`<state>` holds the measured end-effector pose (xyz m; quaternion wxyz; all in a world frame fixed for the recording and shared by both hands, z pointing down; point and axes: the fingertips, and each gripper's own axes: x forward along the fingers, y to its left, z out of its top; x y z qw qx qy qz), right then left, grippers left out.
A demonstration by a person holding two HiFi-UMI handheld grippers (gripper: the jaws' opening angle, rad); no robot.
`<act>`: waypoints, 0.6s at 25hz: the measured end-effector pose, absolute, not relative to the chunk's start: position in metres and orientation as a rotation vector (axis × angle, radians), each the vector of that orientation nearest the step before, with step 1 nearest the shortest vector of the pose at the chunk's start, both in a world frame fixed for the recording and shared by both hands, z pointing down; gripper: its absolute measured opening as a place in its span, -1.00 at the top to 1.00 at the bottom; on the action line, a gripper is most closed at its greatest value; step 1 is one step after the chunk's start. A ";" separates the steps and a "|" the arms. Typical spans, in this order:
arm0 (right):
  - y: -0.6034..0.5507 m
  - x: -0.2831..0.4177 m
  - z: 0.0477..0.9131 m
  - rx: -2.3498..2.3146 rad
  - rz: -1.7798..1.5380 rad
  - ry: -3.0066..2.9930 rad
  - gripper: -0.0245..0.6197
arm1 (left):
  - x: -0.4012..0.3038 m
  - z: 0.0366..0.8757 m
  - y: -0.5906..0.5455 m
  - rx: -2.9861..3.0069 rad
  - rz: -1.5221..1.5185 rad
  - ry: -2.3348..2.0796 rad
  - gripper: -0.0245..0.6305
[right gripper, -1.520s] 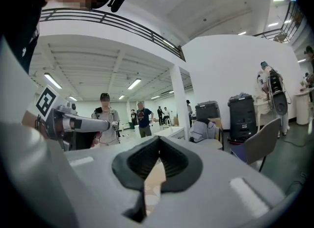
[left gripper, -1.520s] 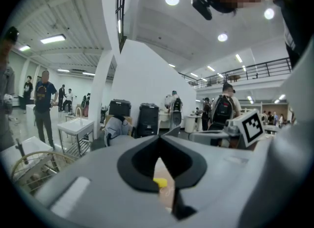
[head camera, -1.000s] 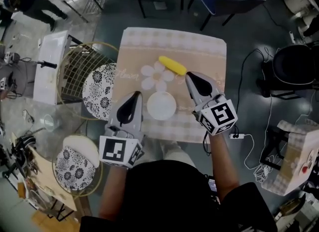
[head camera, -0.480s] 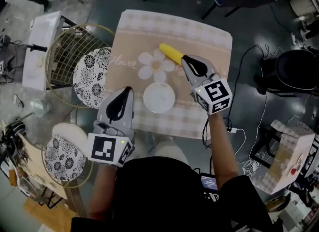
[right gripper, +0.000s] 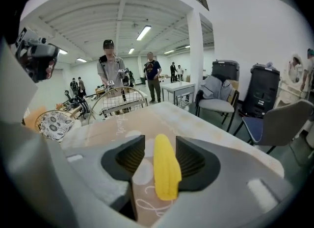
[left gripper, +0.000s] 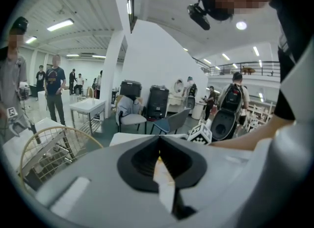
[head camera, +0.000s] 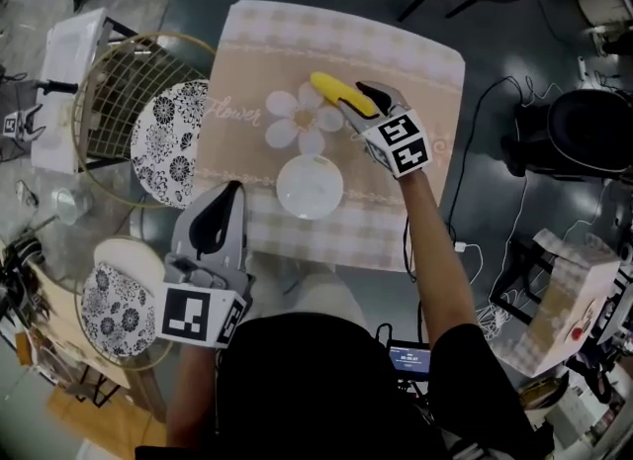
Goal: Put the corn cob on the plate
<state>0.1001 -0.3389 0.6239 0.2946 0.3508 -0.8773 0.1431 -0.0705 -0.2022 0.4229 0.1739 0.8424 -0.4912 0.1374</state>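
Corn cob [head camera: 336, 94] lies on the table [head camera: 396, 43] beyond the plate [head camera: 310, 187]. The right hand-held gripper [right gripper: 161, 146] straddles it, jaws just opened and not yet clamped, apparently for a grasp. The left hand-held gripper [head camera: 229, 191] is closed and empty.

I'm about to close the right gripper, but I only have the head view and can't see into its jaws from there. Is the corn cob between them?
Observer: Yes. In the right gripper view the corn cob lies lengthwise between the right gripper's jaws, which have just been opening; a gap shows beside it.
Operator: Is the left gripper carrying anything?
Observer: No. In the left gripper view the left gripper's jaws stand together with nothing between them.
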 end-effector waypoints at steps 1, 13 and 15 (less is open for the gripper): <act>-0.342 0.100 0.632 0.923 0.398 -2.334 0.31 | -0.070 0.423 -0.203 2.392 0.391 -1.392 0.91; -0.353 0.094 0.695 0.753 0.441 -2.267 0.02 | -0.084 0.427 -0.198 2.329 0.347 -1.405 0.91; -0.352 0.093 0.701 0.745 0.449 -2.257 0.00 | -0.087 0.431 -0.196 2.316 0.352 -1.409 0.91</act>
